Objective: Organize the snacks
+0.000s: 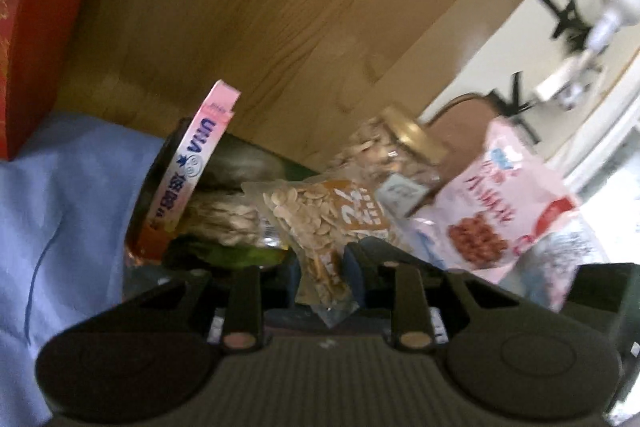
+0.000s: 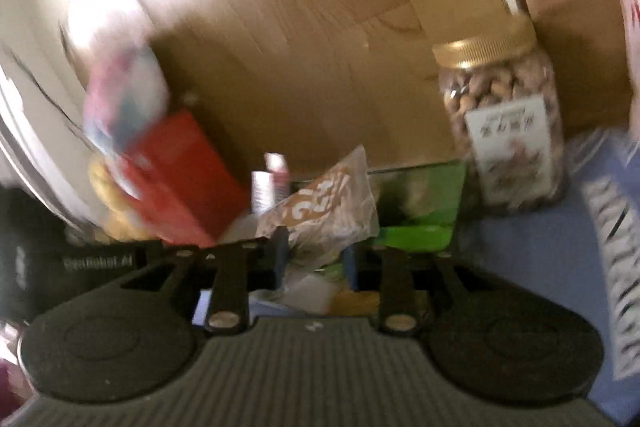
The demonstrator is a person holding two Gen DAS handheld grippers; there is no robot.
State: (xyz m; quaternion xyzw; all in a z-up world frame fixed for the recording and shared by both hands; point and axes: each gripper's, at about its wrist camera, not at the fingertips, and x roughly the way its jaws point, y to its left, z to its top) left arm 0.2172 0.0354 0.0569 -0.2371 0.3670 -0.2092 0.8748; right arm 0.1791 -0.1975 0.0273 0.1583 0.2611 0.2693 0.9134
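My left gripper [image 1: 325, 267] is shut on a clear bag of pale seeds with an orange label [image 1: 320, 219], whose lower corner hangs below the fingers. A pink bag of peanuts [image 1: 500, 211] is blurred to its right. In the right wrist view a seed bag with an orange label [image 2: 328, 211] lies just ahead of my right gripper [image 2: 316, 257]. Its fingers stand apart, and the bag's lower edge reaches between the tips without being pinched. A nut jar with a gold lid [image 2: 504, 115] stands upright at the right, and also shows in the left view [image 1: 396, 155].
A red box [image 2: 180, 179] leans at the left beside a small pink-white packet [image 2: 272, 183]. A green tray [image 2: 420, 211] sits on blue cloth [image 2: 540, 247] on the wooden table [image 1: 280, 7]. A pink UHA box [image 1: 196, 163] stands tilted over a round container of seeds [image 1: 224, 219].
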